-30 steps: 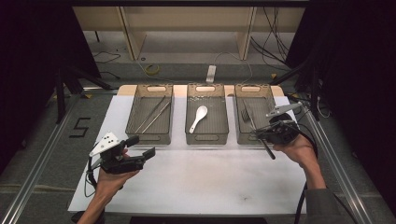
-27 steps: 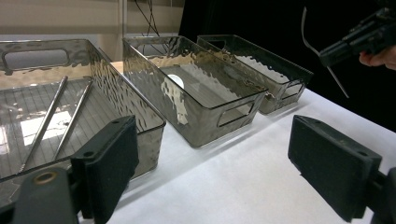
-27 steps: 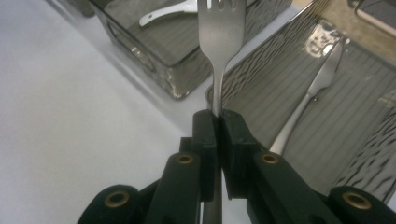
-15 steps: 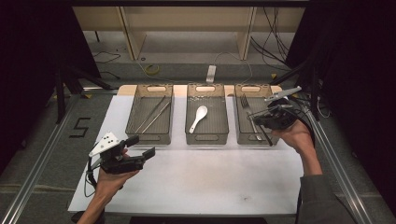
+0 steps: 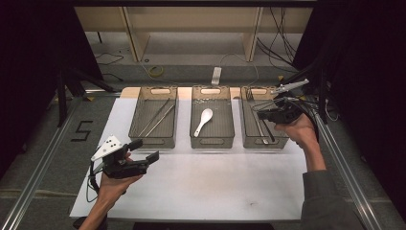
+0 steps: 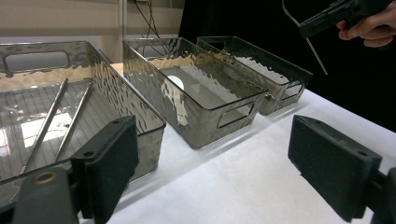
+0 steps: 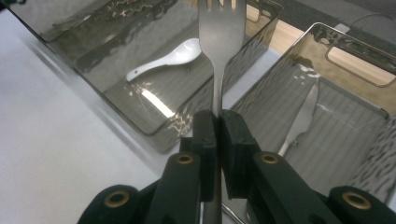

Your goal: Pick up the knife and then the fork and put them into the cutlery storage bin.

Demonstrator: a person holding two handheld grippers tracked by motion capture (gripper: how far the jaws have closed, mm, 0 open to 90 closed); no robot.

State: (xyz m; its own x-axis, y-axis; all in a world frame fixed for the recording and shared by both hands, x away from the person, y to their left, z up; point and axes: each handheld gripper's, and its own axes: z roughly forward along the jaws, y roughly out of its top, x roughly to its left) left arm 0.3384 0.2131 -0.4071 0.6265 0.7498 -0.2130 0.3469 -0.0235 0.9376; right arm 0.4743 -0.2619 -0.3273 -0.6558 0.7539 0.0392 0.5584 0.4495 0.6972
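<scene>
Overhead, fork (image 7: 219,42) in right gripper (image 7: 216,123), above bin rim (image 7: 322,74).

Table (image 5: 57,158): grey top, metal rails along both sides. One white sheet (image 5: 201,191) laid flat over its middle. Three smoked clear bins stand in a row at the sheet's far edge, near each other but apart: left bin (image 5: 154,139), middle bin (image 5: 212,140), right bin (image 5: 249,129). A black figure 5 (image 5: 81,130) marks the grey top left of the sheet.
</scene>
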